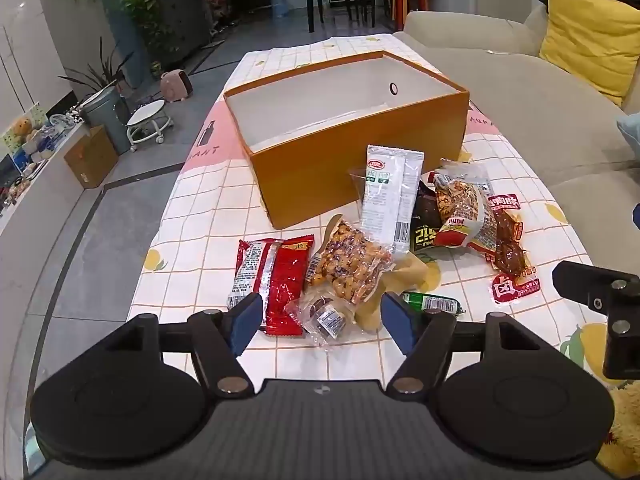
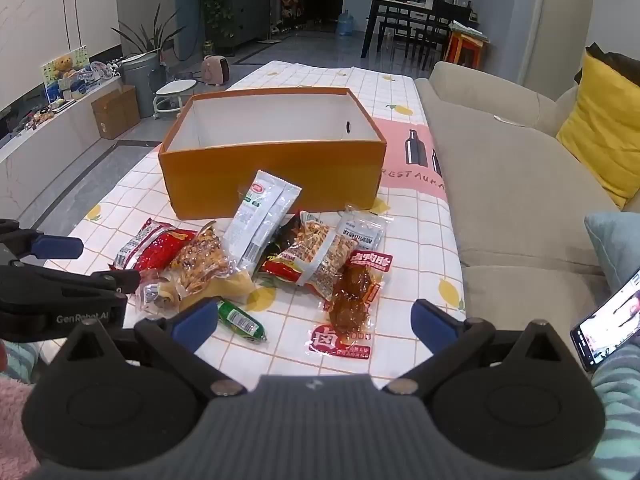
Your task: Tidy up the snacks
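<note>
An orange cardboard box (image 1: pixel 360 160) (image 2: pixel 272 176) with a white, bare inside stands open on the checked tablecloth. In front of it lies a heap of snack packets: a red packet (image 1: pixel 276 280) (image 2: pixel 160 248), a bag of nuts (image 1: pixel 348 264) (image 2: pixel 204 260), a white packet (image 1: pixel 388 196) (image 2: pixel 264 212) leaning on the box, a green sausage (image 1: pixel 432 302) (image 2: pixel 240 320) and a braised meat pack (image 1: pixel 508 256) (image 2: pixel 352 300). My left gripper (image 1: pixel 322 320) hangs open just above the near edge of the heap, over a small clear-wrapped cake (image 1: pixel 324 316). My right gripper (image 2: pixel 314 324) is wide open above the meat pack, holding nothing.
A beige sofa (image 2: pixel 520 200) with a yellow cushion (image 2: pixel 600 128) runs along the table's right side. A phone (image 2: pixel 608 320) sits at the near right. The floor drops off left of the table (image 1: pixel 192 216), with a stool and bin beyond.
</note>
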